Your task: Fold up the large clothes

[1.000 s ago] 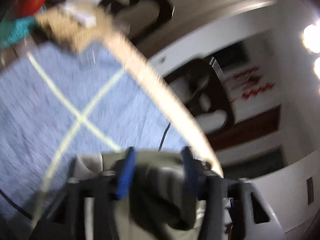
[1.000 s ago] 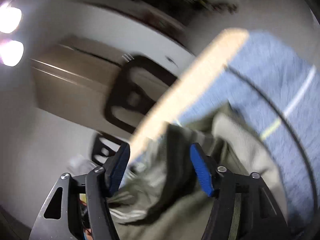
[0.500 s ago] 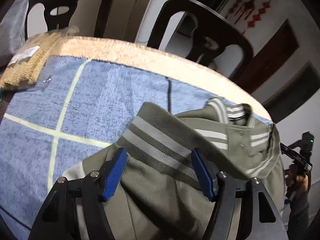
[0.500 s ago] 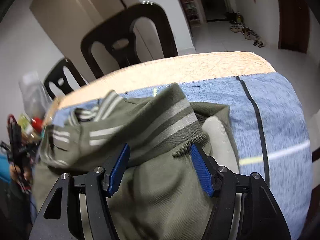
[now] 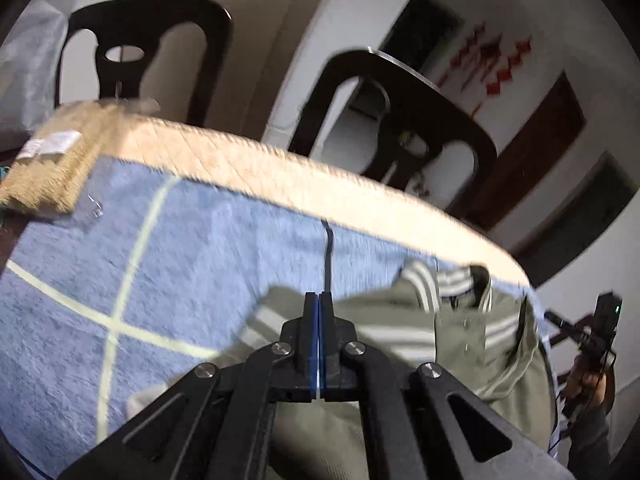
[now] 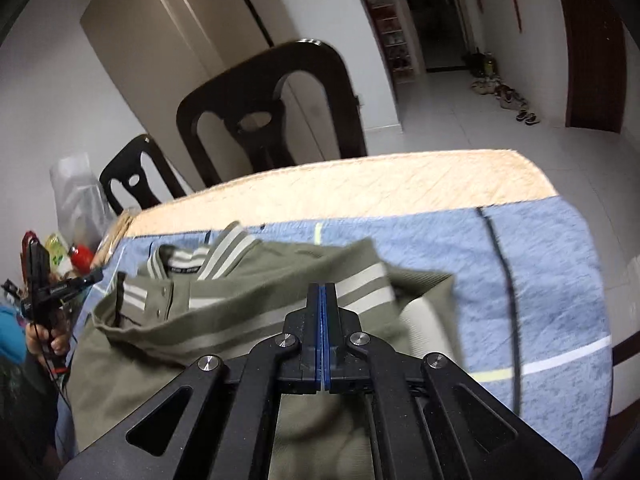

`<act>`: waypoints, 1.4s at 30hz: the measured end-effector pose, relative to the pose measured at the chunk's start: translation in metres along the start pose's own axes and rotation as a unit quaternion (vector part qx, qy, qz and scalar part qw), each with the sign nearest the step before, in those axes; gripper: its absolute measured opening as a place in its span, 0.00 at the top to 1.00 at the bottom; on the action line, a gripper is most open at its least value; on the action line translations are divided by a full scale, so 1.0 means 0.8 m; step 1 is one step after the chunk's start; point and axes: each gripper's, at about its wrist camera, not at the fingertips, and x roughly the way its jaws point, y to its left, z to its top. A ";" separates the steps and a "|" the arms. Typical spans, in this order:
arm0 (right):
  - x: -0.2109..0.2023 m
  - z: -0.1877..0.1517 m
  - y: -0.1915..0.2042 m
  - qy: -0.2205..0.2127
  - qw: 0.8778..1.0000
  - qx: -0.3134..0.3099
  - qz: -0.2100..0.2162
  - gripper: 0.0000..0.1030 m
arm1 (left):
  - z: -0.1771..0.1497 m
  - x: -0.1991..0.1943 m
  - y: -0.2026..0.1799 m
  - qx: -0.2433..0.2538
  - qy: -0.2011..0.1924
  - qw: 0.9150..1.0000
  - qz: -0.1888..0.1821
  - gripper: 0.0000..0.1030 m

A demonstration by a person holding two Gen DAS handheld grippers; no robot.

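- The left gripper (image 5: 319, 312) and right gripper (image 6: 322, 304) both have fingers pressed together, with no cloth visibly pinched.
- Just beyond them, the olive jacket (image 6: 224, 320) lies crumpled on the blue cloth (image 6: 552, 280); it likely needs spreading flat before folding.
- Behind the jacket, 2 chairs (image 5: 404, 120) stand past the table (image 6: 400, 184) edge.

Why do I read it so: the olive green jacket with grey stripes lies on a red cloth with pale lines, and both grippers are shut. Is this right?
One thing is wrong: the cloth under the olive green jacket is blue, not red, as the right wrist view shows. The left gripper and right gripper are indeed shut.
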 end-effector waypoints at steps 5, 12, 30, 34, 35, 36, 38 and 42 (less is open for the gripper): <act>0.012 0.000 -0.003 0.015 1.000 -0.015 -0.009 0.36 | 0.004 0.007 0.002 0.008 0.019 1.000 0.002 0.94; 0.056 0.012 0.009 0.056 0.996 -0.066 -0.028 0.36 | -0.016 0.041 -0.004 0.049 0.068 0.996 0.009 0.37; -0.016 0.044 -0.014 -0.076 0.995 -0.013 -0.069 0.92 | 0.010 0.008 0.000 0.006 -0.042 0.997 0.058 1.00; 0.026 0.041 -0.050 -0.022 0.987 0.036 -0.155 1.00 | 0.019 0.025 0.012 -0.005 -0.022 0.995 0.101 1.00; 0.034 0.036 -0.058 0.000 0.988 0.049 -0.147 1.00 | 0.017 0.030 0.012 -0.005 -0.011 0.996 0.088 1.00; 0.034 0.033 -0.060 0.003 0.988 0.055 -0.145 1.00 | 0.012 0.031 0.011 -0.005 0.001 0.998 0.068 0.99; 0.015 0.025 -0.060 -0.026 0.989 0.052 -0.137 0.88 | 0.004 0.026 0.007 0.005 0.006 0.998 0.060 0.86; -0.037 0.009 -0.063 -0.065 0.993 0.067 -0.075 0.64 | -0.011 0.027 0.003 0.029 0.046 0.998 0.018 0.40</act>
